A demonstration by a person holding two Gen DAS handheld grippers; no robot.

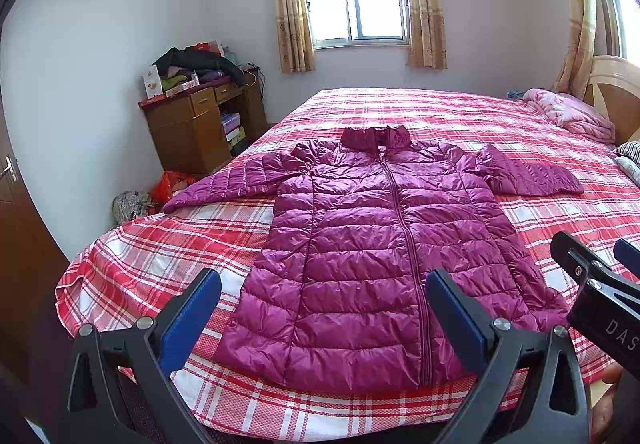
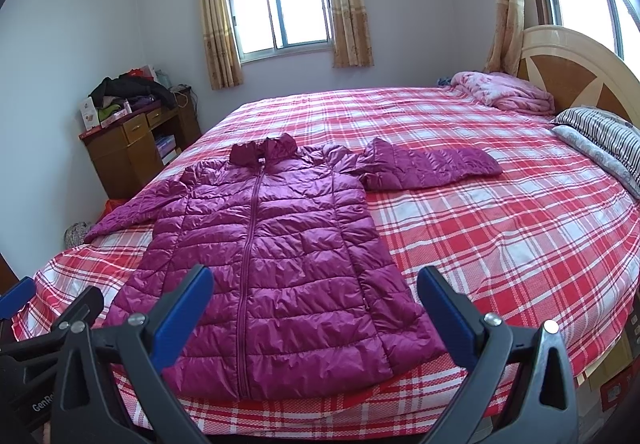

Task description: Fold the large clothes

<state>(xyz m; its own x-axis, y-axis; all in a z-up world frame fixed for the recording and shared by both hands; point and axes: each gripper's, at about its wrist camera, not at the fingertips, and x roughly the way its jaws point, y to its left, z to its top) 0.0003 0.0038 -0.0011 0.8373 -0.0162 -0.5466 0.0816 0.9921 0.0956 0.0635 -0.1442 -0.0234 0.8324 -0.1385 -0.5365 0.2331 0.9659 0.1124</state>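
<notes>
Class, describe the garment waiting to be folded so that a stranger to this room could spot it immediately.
Start at the large bed with the red-and-white checked sheet. Near its foot lies a magenta quilted puffer jacket, front up, zipped closed, collar towards the window, both sleeves spread outward. Unlike the pale pink blanket bunched by the headboard, it is shiny, darker and laid flat.

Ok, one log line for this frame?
stage: pre-fold | magenta quilted puffer jacket: flat, zipped, sleeves out on red plaid bedsheet | left hand-held gripper: open | right hand-held gripper: open
</notes>
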